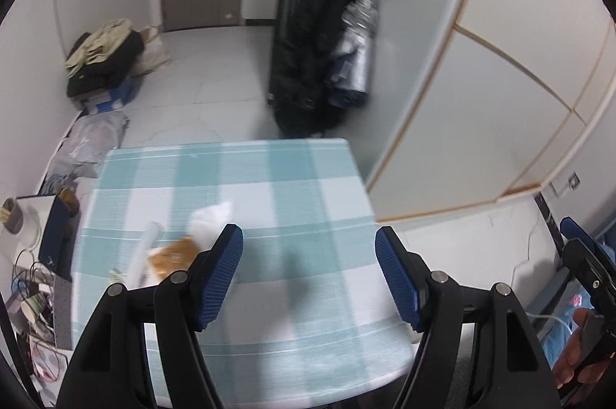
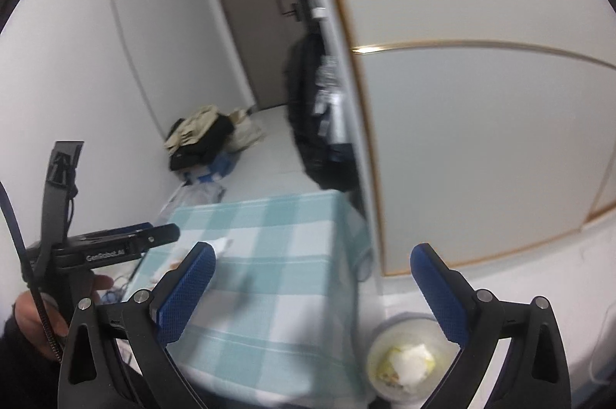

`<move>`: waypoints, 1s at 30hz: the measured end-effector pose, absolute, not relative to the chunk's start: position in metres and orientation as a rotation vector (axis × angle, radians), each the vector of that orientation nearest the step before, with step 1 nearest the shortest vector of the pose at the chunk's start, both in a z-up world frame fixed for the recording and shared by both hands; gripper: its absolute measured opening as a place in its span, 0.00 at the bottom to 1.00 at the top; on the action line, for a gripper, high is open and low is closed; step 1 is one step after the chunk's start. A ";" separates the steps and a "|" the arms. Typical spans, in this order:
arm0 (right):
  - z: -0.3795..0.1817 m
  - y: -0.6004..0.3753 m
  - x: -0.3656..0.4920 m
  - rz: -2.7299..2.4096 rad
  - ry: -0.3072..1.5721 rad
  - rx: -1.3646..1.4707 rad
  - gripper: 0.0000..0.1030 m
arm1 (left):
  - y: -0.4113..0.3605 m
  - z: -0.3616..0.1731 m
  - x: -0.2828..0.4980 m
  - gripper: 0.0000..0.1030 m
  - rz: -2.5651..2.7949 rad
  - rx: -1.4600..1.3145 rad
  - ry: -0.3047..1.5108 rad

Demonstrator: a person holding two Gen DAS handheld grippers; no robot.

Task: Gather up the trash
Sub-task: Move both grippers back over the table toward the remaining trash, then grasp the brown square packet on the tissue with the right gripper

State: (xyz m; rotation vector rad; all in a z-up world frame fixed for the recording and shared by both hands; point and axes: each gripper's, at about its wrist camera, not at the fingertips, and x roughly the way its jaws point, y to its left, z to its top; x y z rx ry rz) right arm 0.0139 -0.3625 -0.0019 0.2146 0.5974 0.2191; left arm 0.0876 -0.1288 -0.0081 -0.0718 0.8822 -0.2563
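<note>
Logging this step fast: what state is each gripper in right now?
Left gripper: open, jaws spread above the checked table, holding nothing.
Right gripper: open, holding nothing.

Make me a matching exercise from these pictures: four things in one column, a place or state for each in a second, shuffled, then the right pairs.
Things:
1. crumpled tissue
2. bin
3. left gripper
4. dark coat

Places or states:
A. on the floor right of the table, trash inside
B. hanging by the wall beyond the table
C. on the checked tablecloth, left side
D. open, fingers empty

Pairs: 1-C, 2-A, 3-D, 4-B
</note>
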 end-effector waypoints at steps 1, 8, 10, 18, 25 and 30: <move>0.001 -0.354 0.017 0.235 0.597 0.213 1.00 | -0.120 -0.008 0.088 0.71 -0.239 -0.078 0.878; -0.002 -0.295 0.038 0.337 0.624 0.240 1.00 | -0.060 -0.006 0.087 0.73 -0.126 -0.119 0.854; -0.006 -0.280 0.041 0.362 0.628 0.252 1.00 | -0.041 -0.005 0.087 0.74 -0.093 -0.129 0.837; -0.022 -0.208 0.063 0.369 0.693 0.091 1.00 | 0.020 -0.009 0.086 0.82 0.044 -0.143 0.763; -0.044 -0.154 0.092 0.501 0.776 0.019 1.00 | 0.061 -0.020 0.092 0.82 0.053 -0.235 0.783; -0.074 -0.122 0.126 0.572 0.903 -0.021 1.00 | 0.084 -0.027 0.096 0.82 0.057 -0.321 0.815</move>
